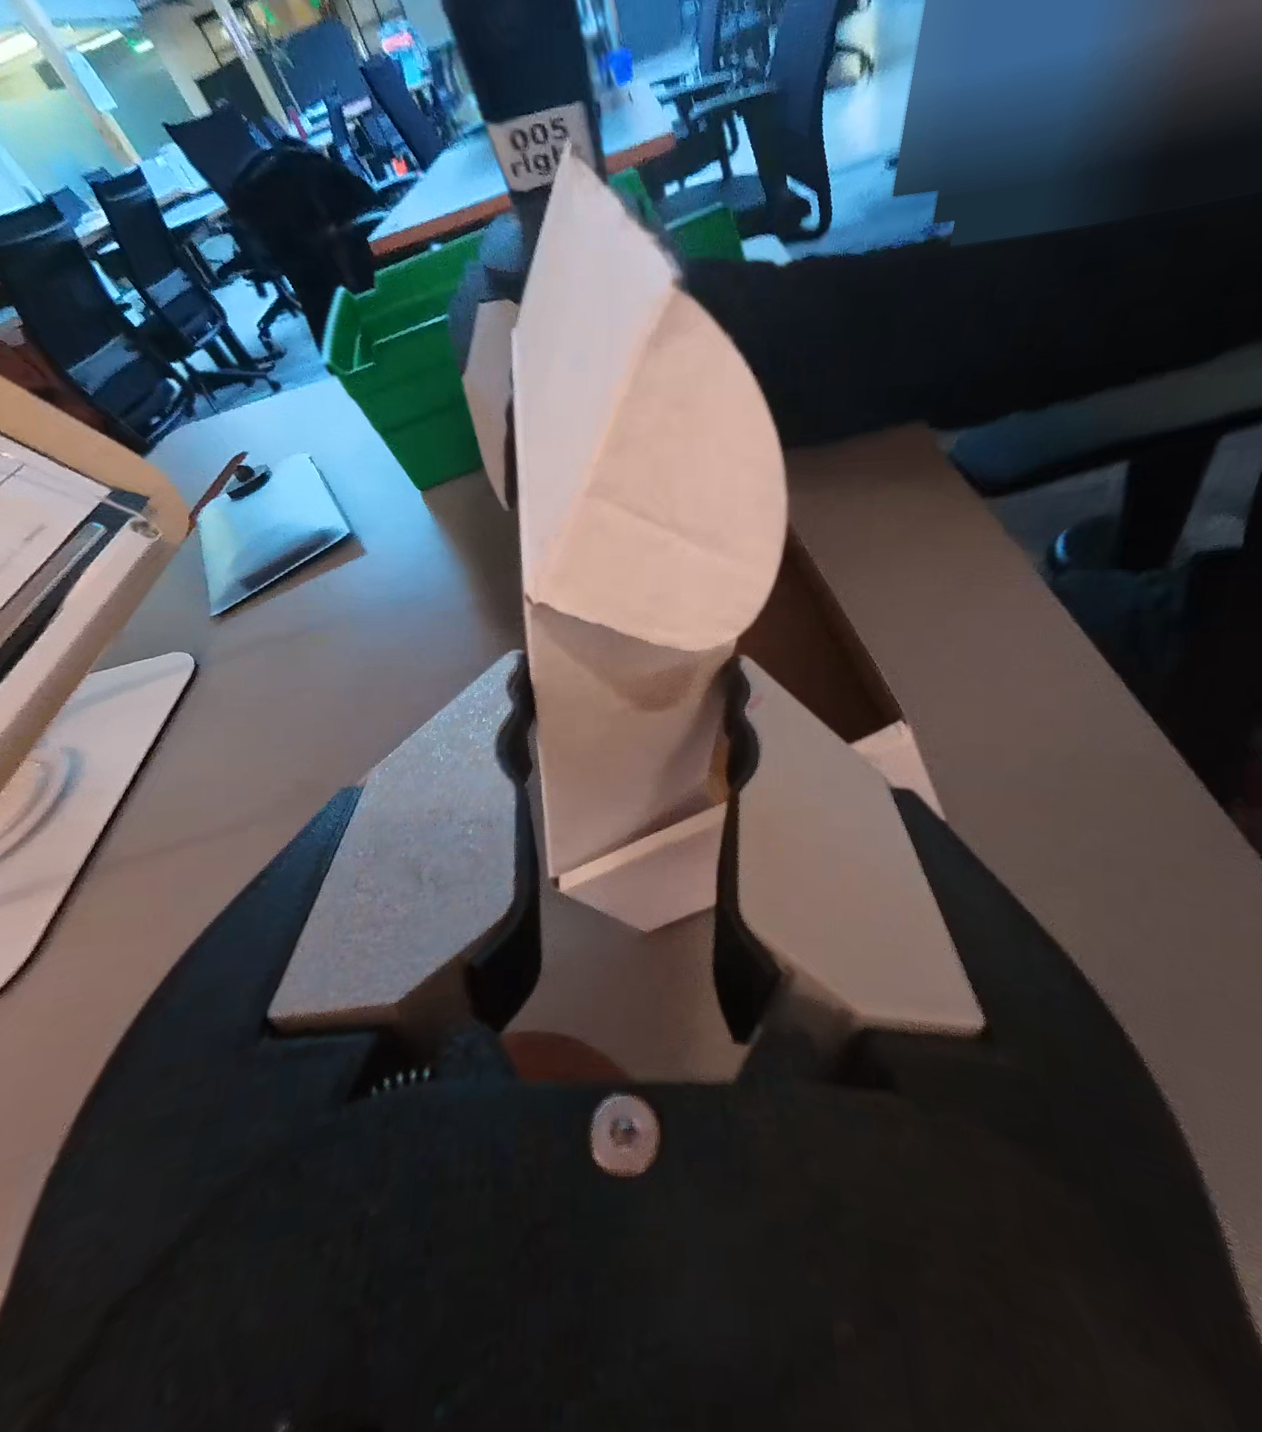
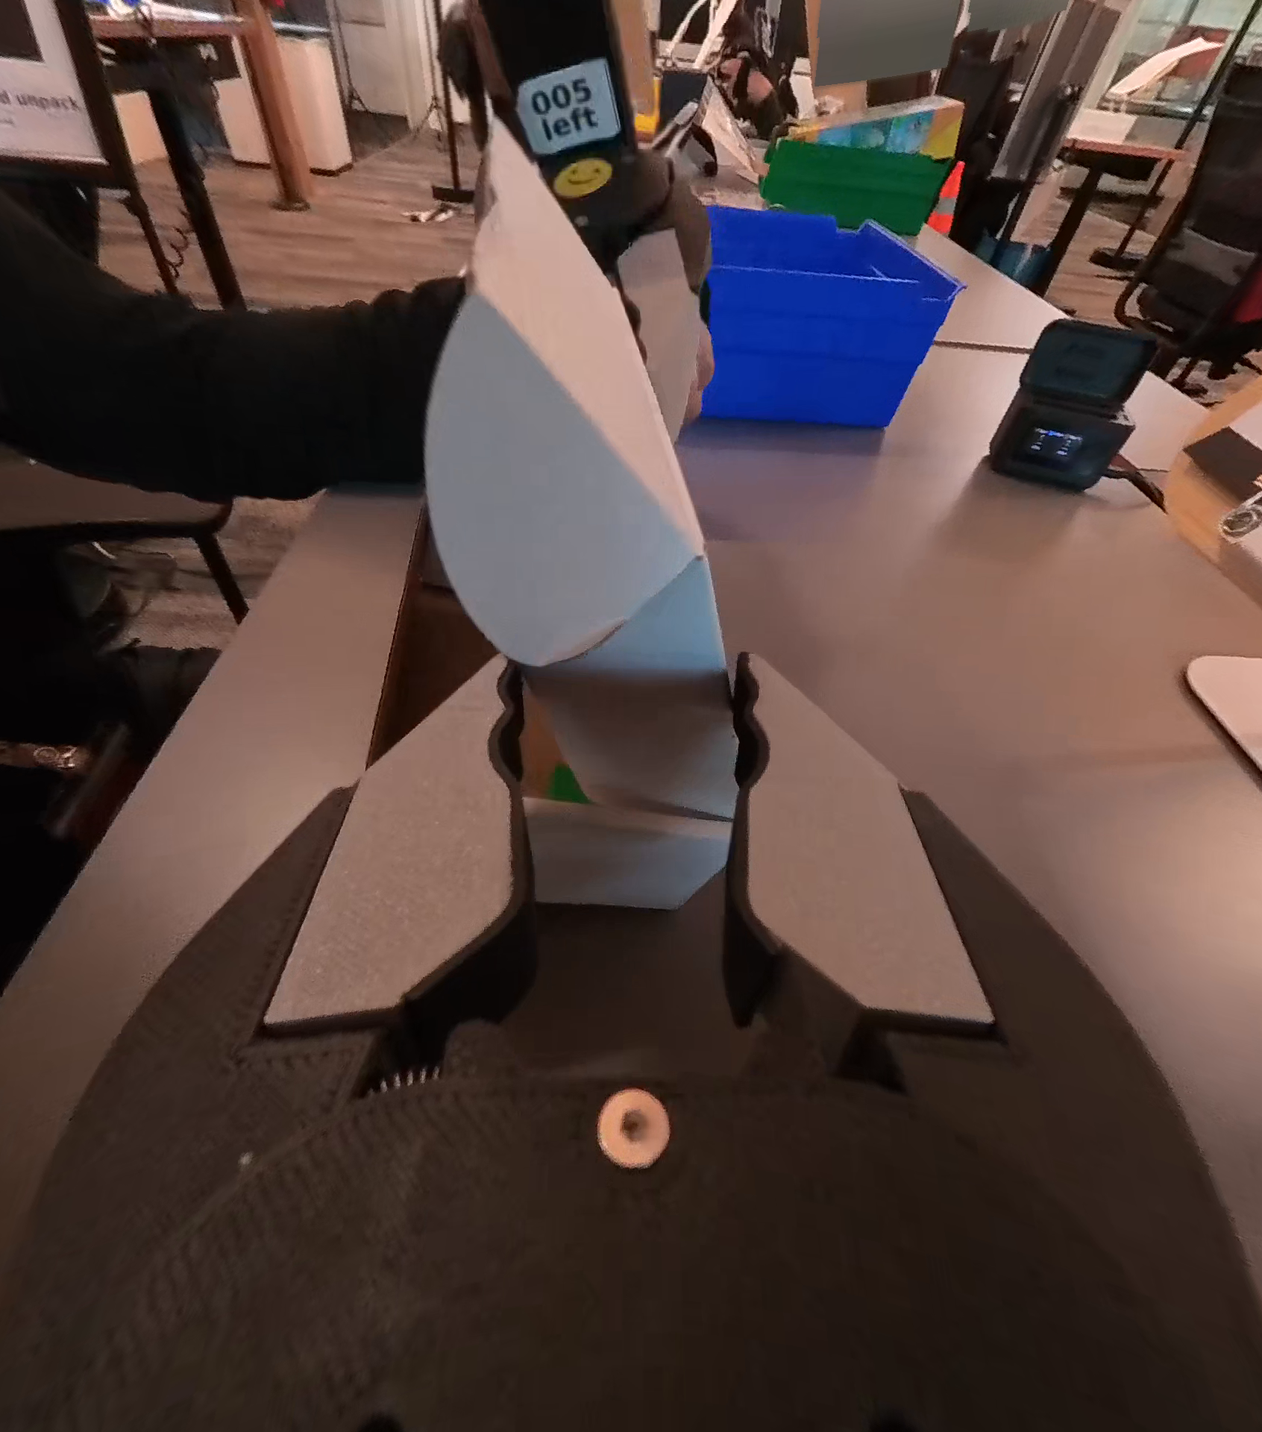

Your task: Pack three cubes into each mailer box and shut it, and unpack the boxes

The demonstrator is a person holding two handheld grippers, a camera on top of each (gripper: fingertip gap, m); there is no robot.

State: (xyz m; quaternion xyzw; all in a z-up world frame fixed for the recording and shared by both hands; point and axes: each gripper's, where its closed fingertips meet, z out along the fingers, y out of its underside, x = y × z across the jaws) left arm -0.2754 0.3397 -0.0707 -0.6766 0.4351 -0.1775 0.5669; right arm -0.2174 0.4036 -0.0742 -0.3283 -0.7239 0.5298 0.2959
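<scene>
The left gripper (image 1: 632, 721) is seen with its jaws closed on one end of the white lid (image 1: 643, 480) of a mailer box (image 1: 822, 651). The right gripper (image 2: 624, 721) is seen with its jaws closed on the opposite end of the same lid (image 2: 558, 465). The lid is held raised, nearly upright, above the tabletop (image 1: 380, 697), and its rounded side flaps are visible in both views. The brown interior of the box (image 2: 434, 651) lies just beyond each gripper. A small patch of green and orange (image 2: 554, 775) shows low between the right jaws; whether it is a cube cannot be told. A green bin (image 1: 411, 372) stands at the far side in the left view, a blue bin (image 2: 814, 325) in the right view.

The step in hand is judged to be swinging the lid. It is best done with both ends moved together at equal height, so the panel is not twisted. The side flaps should be guided inside the walls, and the grip kept light so the card is not creased.
</scene>
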